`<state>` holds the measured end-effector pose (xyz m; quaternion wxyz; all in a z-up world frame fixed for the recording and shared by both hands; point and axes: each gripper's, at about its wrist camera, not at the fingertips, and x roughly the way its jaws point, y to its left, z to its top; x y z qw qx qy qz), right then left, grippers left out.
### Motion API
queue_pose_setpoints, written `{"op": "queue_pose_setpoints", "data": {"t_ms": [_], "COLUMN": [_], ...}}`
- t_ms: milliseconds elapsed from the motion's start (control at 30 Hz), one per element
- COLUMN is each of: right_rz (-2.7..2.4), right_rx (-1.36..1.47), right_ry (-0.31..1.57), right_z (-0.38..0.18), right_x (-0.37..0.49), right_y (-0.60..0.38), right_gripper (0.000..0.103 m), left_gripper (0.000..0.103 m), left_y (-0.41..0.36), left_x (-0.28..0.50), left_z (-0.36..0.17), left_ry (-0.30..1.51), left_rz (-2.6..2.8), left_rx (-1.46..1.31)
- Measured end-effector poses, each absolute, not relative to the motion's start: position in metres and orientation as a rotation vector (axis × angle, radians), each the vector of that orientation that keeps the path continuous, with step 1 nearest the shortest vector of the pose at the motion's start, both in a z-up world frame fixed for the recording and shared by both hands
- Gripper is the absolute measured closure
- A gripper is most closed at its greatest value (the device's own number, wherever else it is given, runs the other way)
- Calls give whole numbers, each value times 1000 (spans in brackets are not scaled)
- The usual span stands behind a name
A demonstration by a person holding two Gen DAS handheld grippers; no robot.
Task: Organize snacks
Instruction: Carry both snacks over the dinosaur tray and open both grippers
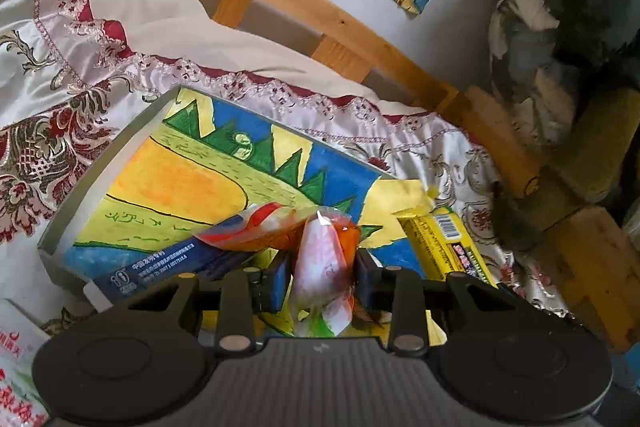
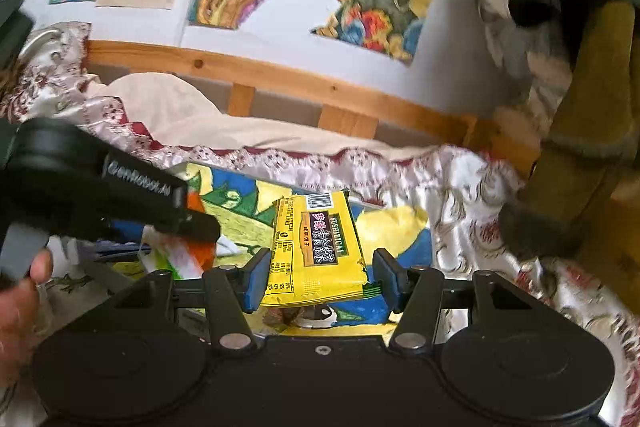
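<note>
1. A bed covered by a floral satin cloth [image 1: 80,75] held a shallow tray [image 1: 120,163] whose floor was a bright painted landscape.
2. The left gripper [image 1: 322,281] had its blue pads pressed against an orange and white snack packet [image 1: 324,267], holding it just above the near end of the tray.
3. A blue box [image 1: 188,267] lay in the tray to the left of that packet, and a second orange and white wrapper [image 1: 256,227] rested on it.
4. The right gripper [image 2: 320,279] stood with its jaws apart around a yellow biscuit packet [image 2: 316,247], which lay on the tray's right side; neither pad clearly touched it.
5. By my reading, sorting was partway: about 3 snacks lay in the tray, 1 was held above it, and a red and white bag [image 1: 20,367] outside the tray's near left corner was possibly left to place.
</note>
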<state>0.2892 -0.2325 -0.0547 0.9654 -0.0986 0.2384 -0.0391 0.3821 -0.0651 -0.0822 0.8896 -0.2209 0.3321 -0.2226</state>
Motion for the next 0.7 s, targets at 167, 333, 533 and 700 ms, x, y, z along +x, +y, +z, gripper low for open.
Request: {"op": "queue_pose_setpoints", "data": {"t_ms": [167, 333, 533, 700], "right_rz": [-98, -108, -97, -84], "right_rx": [-161, -113, -119, -140], "right_ry": [553, 605, 613, 619], "right_z": [-71, -82, -86, -87], "right_x": [303, 308, 311, 310], "right_y": [-240, -246, -244, -242], "right_gripper": [46, 46, 46, 44], "left_gripper": [66, 65, 64, 55], "left_y": [-74, -78, -81, -85], "left_x": [383, 386, 386, 383], "left_z": [-85, -86, -87, -88], "left_ry": [679, 698, 719, 755], "left_rz": [-468, -465, -451, -440], "left_rx": [-387, -370, -371, -362]}}
